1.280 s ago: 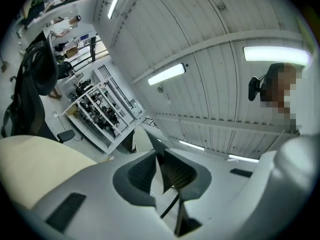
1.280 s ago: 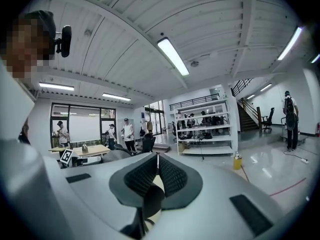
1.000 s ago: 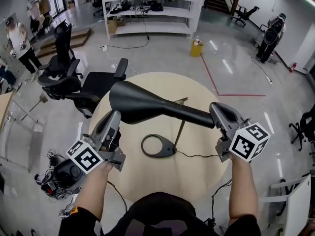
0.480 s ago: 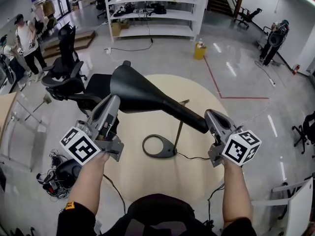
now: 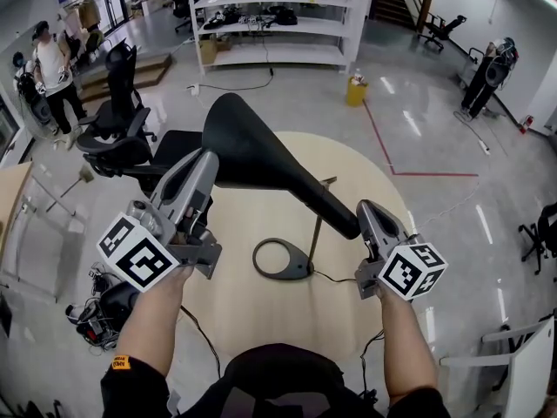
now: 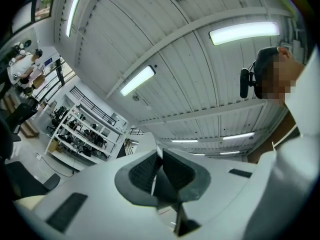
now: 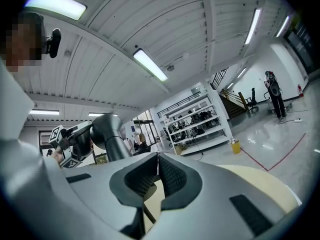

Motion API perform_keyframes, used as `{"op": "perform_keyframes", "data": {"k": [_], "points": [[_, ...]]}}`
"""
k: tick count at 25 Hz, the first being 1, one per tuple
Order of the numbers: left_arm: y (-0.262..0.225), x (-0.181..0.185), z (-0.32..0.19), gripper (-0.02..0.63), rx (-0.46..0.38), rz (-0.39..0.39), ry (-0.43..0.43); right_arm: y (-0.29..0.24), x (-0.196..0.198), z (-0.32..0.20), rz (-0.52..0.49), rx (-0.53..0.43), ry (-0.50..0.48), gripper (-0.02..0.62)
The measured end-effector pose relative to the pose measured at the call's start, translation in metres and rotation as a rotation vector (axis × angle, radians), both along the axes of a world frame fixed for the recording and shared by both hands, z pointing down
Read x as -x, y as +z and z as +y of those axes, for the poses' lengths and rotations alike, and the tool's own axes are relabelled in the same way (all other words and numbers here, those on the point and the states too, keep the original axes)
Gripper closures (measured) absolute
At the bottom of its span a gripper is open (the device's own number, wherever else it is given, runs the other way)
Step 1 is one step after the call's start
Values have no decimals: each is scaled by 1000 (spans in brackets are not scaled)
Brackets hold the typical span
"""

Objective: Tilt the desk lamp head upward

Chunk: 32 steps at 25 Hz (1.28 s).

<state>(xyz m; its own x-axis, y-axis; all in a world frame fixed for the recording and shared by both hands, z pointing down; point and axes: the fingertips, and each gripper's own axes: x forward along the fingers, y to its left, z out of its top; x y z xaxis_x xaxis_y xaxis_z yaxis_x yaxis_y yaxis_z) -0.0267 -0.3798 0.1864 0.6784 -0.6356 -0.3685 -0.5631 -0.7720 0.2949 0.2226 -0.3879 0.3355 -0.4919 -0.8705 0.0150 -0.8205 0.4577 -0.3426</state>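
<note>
The black desk lamp head [image 5: 261, 164] slants steeply, its wide end up at the far left and its narrow end low at the right. Its thin stem [image 5: 317, 225] rises from a ring base [image 5: 280, 259] on the round beige table [image 5: 261, 320]. My left gripper [image 5: 205, 159] is shut and its tip lies against the underside of the wide end. My right gripper [image 5: 365, 209] is shut beside the narrow end. The left gripper view faces the ceiling, the left gripper [image 6: 158, 156] holding nothing. The right gripper [image 7: 158, 158] is empty too, with the lamp head [image 7: 107, 134] at that view's left.
A thin cable [image 5: 344, 277] runs from the lamp base to the table's right edge. A black office chair [image 5: 122, 120] stands past the table at the left, white shelving [image 5: 278, 16] behind it. Cables and gear [image 5: 104, 307] lie on the floor at the left. People stand far off.
The wide end of the lamp head has swung upward as my left gripper rose under it. My right gripper has sunk a little and come nearer with the narrow end.
</note>
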Motion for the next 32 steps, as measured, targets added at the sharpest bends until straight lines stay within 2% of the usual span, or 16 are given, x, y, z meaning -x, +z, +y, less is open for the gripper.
{"op": "perform_keyframes", "data": {"k": [10, 17, 24, 32], "points": [[-23, -22, 10, 529, -81, -43, 14, 20, 3, -2, -12, 9, 63, 580], [-34, -34, 18, 532, -116, -61, 22, 27, 5, -1, -14, 21, 73, 580], [-34, -27, 20, 532, -121, -59, 25, 32, 13, -1, -3, 27, 75, 580], [-35, -16, 23, 532, -144, -61, -4, 35, 15, 3, 74, 31, 82, 579]]}}
